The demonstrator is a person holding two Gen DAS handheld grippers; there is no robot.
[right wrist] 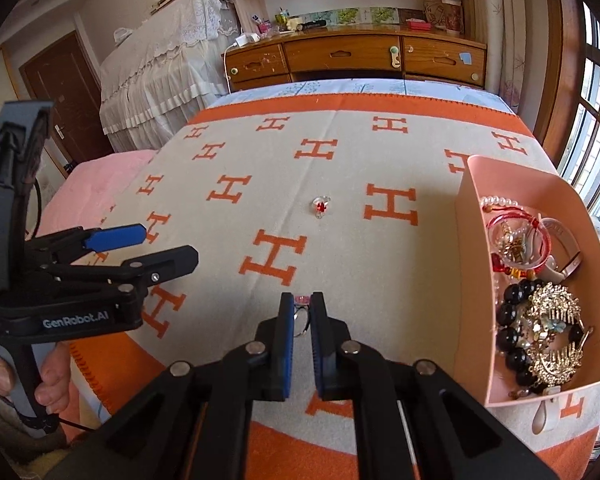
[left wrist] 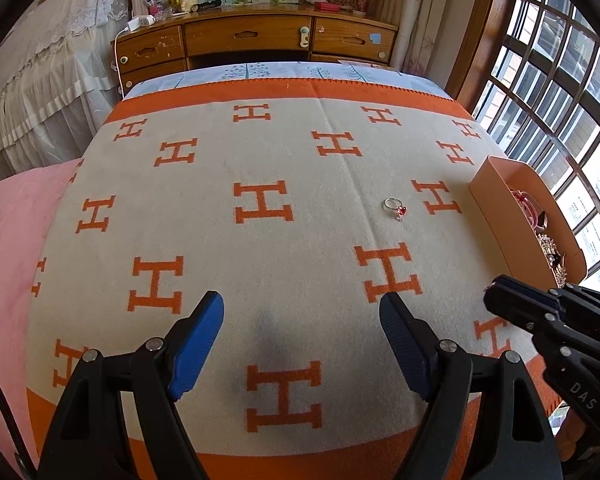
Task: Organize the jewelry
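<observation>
A silver ring with a red stone [right wrist: 321,205] lies flat on the orange-and-cream blanket [right wrist: 340,264], out in the open middle and well apart from both grippers; in the right wrist view its red stone faces up and toward the camera, with the band behind it. To the right, a pink open-topped box [right wrist: 470,280] rests on the blanket, holding a heap of jewelry: a string of pearls [right wrist: 498,201] at the far end, red bangles [right wrist: 518,236] next, then black beads [right wrist: 508,336] and gold ornate hair combs [right wrist: 556,332] nearer the camera. The right gripper [right wrist: 303,312] has its fingers drawn close together, pinching a second ring [right wrist: 301,318], a silver band with a pink top just showing between the pads. The left gripper [left wrist: 302,312] hovers above the blanket with fingers spread wide, holding and touching nothing.
</observation>
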